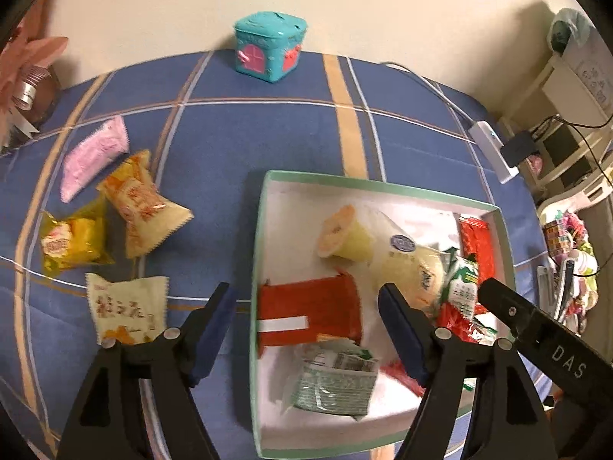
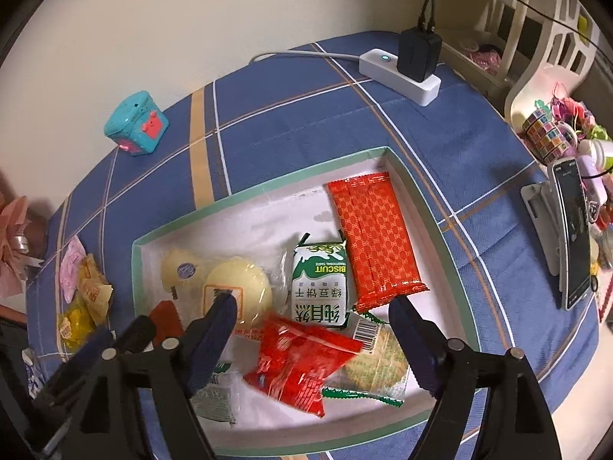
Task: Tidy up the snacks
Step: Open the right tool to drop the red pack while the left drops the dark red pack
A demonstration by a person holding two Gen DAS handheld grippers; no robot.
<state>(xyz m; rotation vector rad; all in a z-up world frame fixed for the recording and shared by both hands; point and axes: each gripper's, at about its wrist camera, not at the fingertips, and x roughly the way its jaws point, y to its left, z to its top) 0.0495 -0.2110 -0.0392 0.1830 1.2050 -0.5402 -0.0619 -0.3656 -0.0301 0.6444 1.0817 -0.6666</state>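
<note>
A white box with a green rim (image 1: 256,268) (image 2: 268,188) lies on the blue checked cloth and holds several snacks. My left gripper (image 1: 308,329) hangs open over its left part, above a red packet (image 1: 310,314) and a green-white packet (image 1: 337,383); the pads touch neither. My right gripper (image 2: 314,310) is open over the box's near side, with a blurred red packet (image 2: 302,368) below its fingers. A yellow bun (image 2: 239,291), a green biscuit pack (image 2: 320,283) and a long orange-red pack (image 2: 375,237) lie inside. Left of the box lie pink (image 1: 95,153), orange (image 1: 141,203), yellow (image 1: 72,241) and white (image 1: 126,306) packets.
A teal toy box (image 1: 270,48) stands at the far edge by the wall. A white power strip (image 2: 400,74) with a black charger lies at the far right. A phone on a stand (image 2: 572,230) and a cluttered shelf are at the right edge. A pink flower ornament (image 1: 27,65) is far left.
</note>
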